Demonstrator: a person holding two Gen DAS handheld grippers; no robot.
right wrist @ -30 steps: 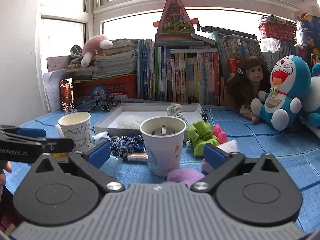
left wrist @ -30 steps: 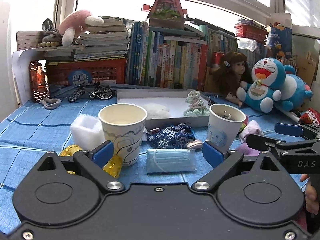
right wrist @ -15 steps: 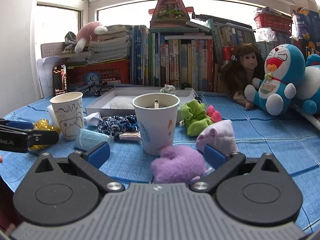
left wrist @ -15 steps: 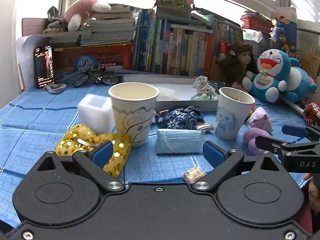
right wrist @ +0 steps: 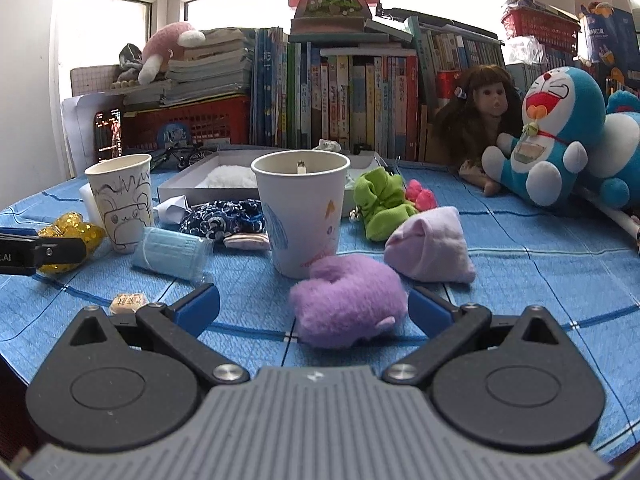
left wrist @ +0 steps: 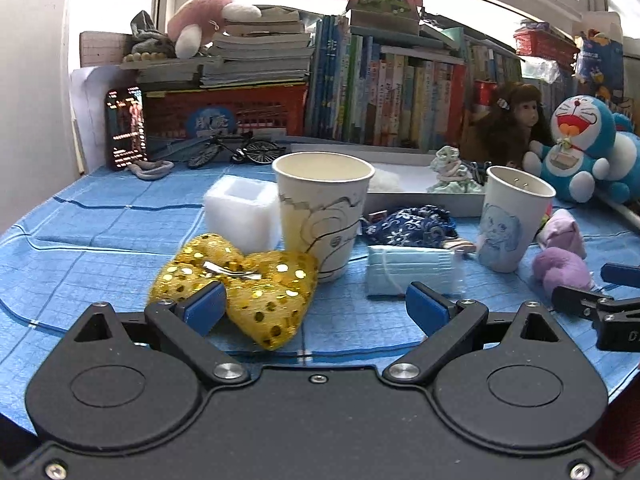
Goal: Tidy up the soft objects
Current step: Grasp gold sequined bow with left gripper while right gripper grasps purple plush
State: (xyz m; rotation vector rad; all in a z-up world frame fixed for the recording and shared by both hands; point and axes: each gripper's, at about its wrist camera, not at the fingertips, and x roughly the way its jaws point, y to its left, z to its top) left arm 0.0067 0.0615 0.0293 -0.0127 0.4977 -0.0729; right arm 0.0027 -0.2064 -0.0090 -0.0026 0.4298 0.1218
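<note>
From the left wrist, the left gripper (left wrist: 312,300) sits low over the blue tablecloth (left wrist: 100,240) with its jaws spread wide and nothing between them; the gold sequinned bow (left wrist: 240,280) lies just in front of the doodled paper cup (left wrist: 322,212), touching its base, and the left blue pad is right at the bow's near edge. To the right of that cup lies a folded blue face mask (left wrist: 414,270), behind it a dark blue patterned pouch (left wrist: 412,222), and a white foam block (left wrist: 240,216) stands on the cup's left. That bow looks light and squashy, though the sequins may be slick and a metal clip runs across its middle, so I'd pinch one puffy lobe, not the clip. Over to the right wrist now: the right gripper (right wrist: 314,312) is also wide open and empty, with the purple plush (right wrist: 348,300) resting between its pads, nearer the right one, just in front of the crayon-marked paper cup (right wrist: 300,212) and seemingly touching its foot. A pale lilac cloth bundle (right wrist: 432,244) lies right of that cup, a green plush (right wrist: 380,204) behind it. The purple plush should be feather-light and will compress a lot, so close across its thick middle and mind that cup, which would tip easily
</note>
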